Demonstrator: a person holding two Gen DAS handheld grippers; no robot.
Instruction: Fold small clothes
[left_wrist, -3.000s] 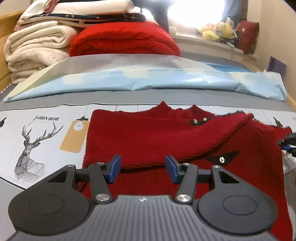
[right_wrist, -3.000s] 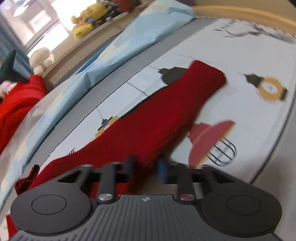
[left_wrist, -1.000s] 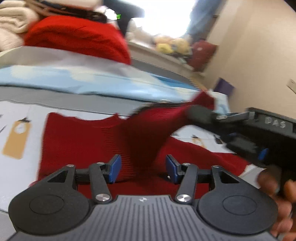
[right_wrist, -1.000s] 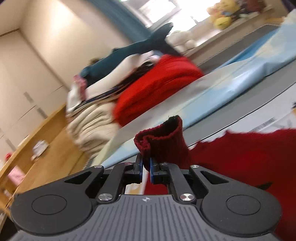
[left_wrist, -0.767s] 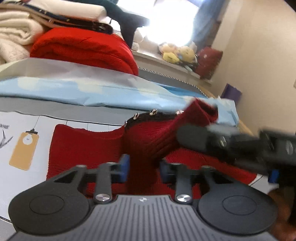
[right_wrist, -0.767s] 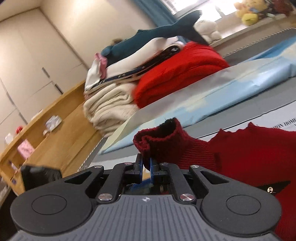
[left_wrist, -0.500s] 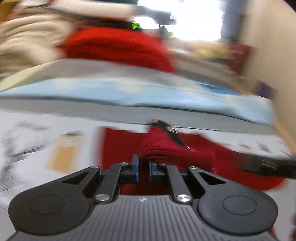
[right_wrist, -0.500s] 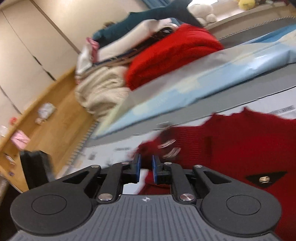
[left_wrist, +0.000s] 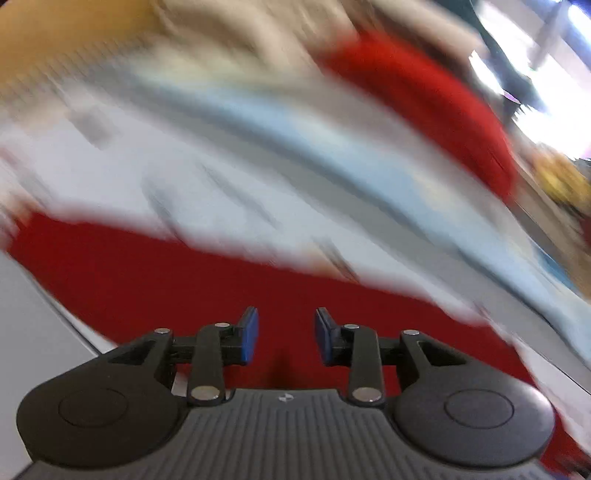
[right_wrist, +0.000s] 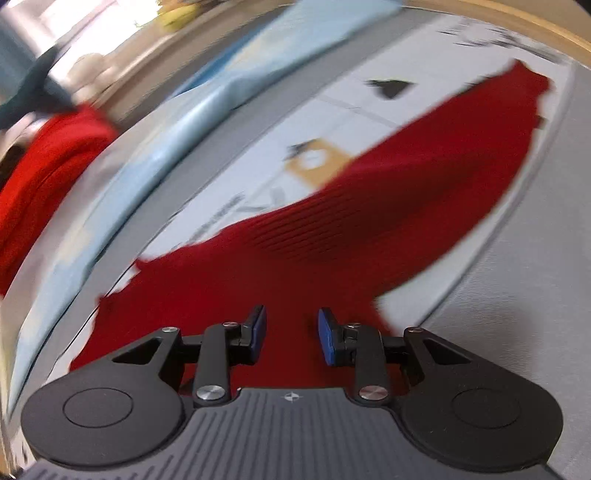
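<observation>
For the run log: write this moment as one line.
left hand-held gripper: opening, empty | right hand-held gripper: opening, empty | red sweater: flat on bed | views: blurred

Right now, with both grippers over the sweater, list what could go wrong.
1. Both views are smeared by motion; the jaws of the left gripper and right gripper are opening with nothing between them, so the next pinch may miss.
2. The red sweater lies skewed across the printed sheet; its fold may come out uneven.

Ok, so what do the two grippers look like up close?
The left gripper and right gripper match: black linkage arms with silver pivot screws, blue pads on the fingertips, a ribbed dark grey body with a small logo, and a round black disc either side.
</observation>
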